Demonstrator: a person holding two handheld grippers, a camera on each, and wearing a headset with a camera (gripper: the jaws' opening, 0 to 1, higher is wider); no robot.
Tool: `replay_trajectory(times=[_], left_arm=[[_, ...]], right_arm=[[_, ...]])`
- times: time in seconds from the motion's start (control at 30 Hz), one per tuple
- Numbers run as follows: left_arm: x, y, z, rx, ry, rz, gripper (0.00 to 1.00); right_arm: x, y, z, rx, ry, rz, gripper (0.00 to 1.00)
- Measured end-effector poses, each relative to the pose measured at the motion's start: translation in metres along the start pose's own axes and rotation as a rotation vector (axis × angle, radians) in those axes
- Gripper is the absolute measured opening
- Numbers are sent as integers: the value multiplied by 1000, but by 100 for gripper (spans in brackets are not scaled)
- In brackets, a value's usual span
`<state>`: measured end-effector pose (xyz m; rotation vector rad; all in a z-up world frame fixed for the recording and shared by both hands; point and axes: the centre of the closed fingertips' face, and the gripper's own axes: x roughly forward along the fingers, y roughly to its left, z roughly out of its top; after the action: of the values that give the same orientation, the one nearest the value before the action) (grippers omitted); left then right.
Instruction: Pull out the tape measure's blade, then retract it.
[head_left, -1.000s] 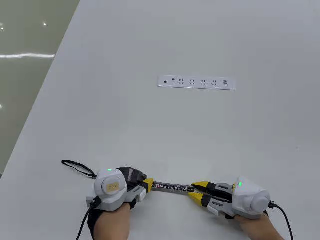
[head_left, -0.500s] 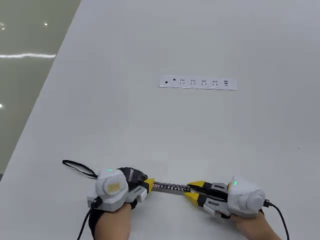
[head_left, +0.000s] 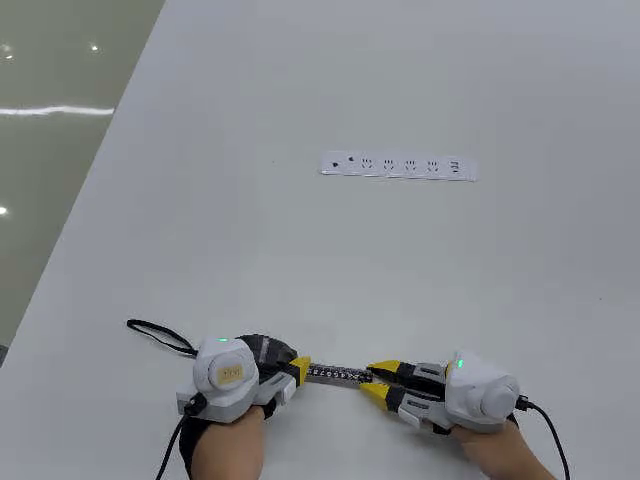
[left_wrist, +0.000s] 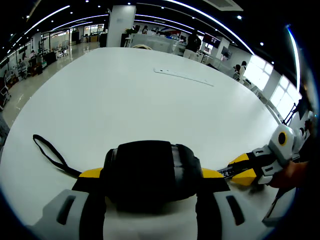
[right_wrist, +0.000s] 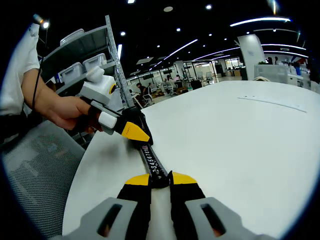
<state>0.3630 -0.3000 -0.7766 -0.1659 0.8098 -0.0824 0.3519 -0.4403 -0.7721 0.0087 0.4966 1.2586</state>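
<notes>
The tape measure (left_wrist: 150, 167) has a rounded black case with a band of grey trim at each side. A thin black wrist strap (head_left: 155, 336) trails from it in a loop across the white table (head_left: 250, 210). The case sits at the near edge of the table, left of centre in the head view. It is clamped between the yellow-tipped jaws of the left gripper (head_left: 286, 372), one jaw pressed against each flank.

A short stretch of blade (right_wrist: 151, 161) runs out of the case to the right. It is dark, with pale numerals and tick marks along it, and it lies straight and low over the tabletop. Its far end is pinched between the closed jaws of the right gripper (head_left: 375, 378), whose yellow tips meet on it. The two grippers face each other, near one another, each held in a hand.

Well beyond them, a white power strip (head_left: 400, 166) lies flat across the middle of the table.
</notes>
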Motion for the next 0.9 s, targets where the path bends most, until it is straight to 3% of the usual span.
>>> replay_trajectory(times=[0.9], left_arm=[[0,0,0,0,-1,-3,72]], right_arm=[[25,10,7,-8,5,24,12]])
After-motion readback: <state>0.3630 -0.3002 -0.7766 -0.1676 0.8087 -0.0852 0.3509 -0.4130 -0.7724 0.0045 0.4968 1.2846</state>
